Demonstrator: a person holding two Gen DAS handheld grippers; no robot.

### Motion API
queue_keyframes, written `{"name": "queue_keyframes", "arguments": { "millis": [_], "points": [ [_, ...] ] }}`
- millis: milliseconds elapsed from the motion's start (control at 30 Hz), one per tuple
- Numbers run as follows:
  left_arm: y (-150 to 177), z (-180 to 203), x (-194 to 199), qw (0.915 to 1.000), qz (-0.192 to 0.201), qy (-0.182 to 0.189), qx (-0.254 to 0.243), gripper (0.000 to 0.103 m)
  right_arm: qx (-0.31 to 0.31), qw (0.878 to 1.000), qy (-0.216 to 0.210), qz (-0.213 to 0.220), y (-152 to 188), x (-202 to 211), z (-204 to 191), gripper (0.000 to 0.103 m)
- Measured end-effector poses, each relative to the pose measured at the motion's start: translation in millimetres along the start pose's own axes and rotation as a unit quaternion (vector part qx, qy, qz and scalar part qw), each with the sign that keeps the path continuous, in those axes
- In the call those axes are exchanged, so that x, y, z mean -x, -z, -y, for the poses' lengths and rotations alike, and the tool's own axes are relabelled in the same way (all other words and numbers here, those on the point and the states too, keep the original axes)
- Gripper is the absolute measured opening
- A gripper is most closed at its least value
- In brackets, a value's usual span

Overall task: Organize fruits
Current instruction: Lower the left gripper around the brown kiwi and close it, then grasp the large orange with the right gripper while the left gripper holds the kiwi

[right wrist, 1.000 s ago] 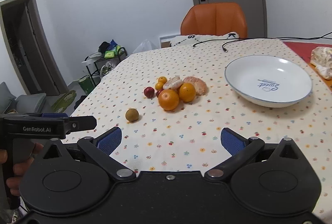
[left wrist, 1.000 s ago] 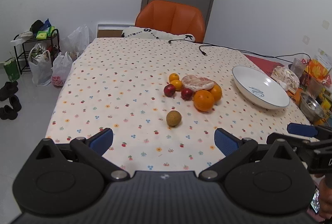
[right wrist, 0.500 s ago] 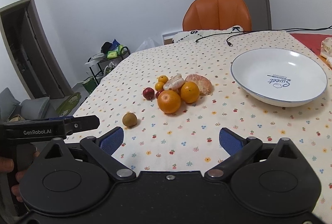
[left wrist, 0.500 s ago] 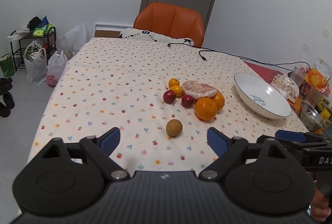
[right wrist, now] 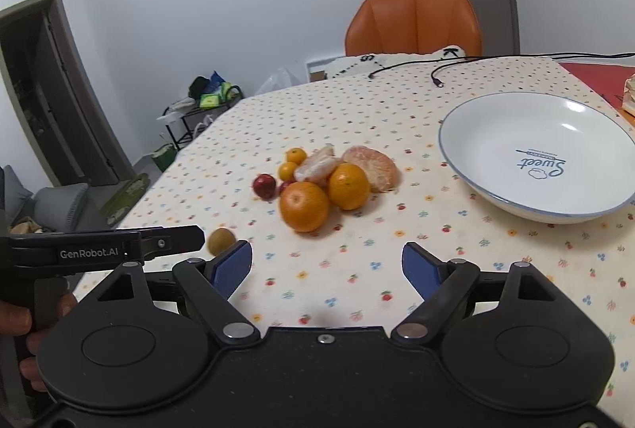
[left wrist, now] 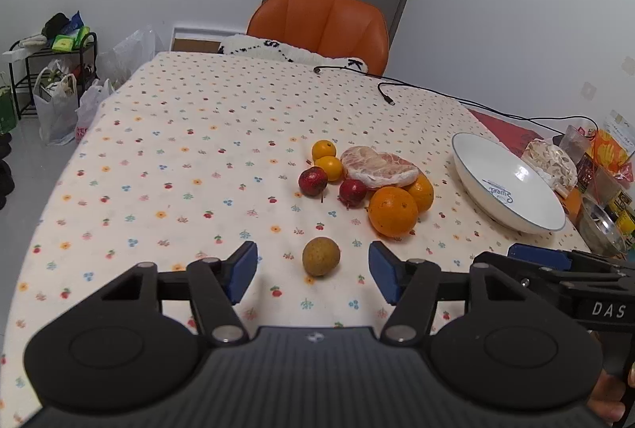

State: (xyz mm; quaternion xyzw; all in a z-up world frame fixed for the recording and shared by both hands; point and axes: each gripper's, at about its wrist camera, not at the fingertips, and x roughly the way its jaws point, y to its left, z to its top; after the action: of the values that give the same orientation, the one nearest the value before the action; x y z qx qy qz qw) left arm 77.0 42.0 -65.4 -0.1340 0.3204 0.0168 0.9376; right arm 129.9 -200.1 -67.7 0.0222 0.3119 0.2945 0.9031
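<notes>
While the left gripper (left wrist: 312,271) hangs over the tablecloth (left wrist: 190,150) with jaws apart, the brown fruit (left wrist: 321,256) sits between its tips, untouched, oranges (left wrist: 393,210) and white bowl (left wrist: 508,186) beyond. Right wrist view: right gripper (right wrist: 327,267) jaws apart, empty, fruit pile (right wrist: 325,178) ahead, bowl (right wrist: 535,158) right.

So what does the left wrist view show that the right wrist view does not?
Only the left wrist view shows both red fruits fully, the metal bowl and the snack packets past the plate. Only the right wrist view shows the dark doorway and the grey cushion. Both show the white plate, the oranges, the brown fruit and the orange chair.
</notes>
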Motion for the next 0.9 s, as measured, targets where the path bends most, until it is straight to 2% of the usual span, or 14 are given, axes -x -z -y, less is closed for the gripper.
{"name": "queue_keyframes", "arguments": {
  "millis": [233, 300, 433, 767, 900],
  "points": [
    [-0.2, 2.7, -22.4, 0.9997, -0.021, 0.007, -0.002, 0.050, -0.006, 1.000, -0.009, -0.014, -0.8, -18.2, 7.6, 0.078],
    [0.2, 2.2, -28.5, 0.9996, -0.027, 0.011, 0.001, 0.036, -0.006, 1.000, -0.009, -0.018, -1.2, -22.8, 7.7, 0.078],
    [0.0, 0.8, -35.4, 0.9995, -0.028, 0.016, 0.001, 0.023, -0.003, 1.000, -0.006, -0.025, -3.1, -32.6, 7.4, 0.078],
    [-10.7, -11.0, -33.8, 0.9998, -0.019, 0.004, 0.007, 0.023, 0.000, 0.999, -0.028, -0.033, -11.4, -53.8, 2.5, 0.078],
    [-13.8, -17.2, -31.5, 0.9998, -0.014, -0.001, 0.014, 0.023, 0.001, 0.999, -0.034, -0.036, -14.5, -63.3, -0.6, 0.073]
  ]
}}
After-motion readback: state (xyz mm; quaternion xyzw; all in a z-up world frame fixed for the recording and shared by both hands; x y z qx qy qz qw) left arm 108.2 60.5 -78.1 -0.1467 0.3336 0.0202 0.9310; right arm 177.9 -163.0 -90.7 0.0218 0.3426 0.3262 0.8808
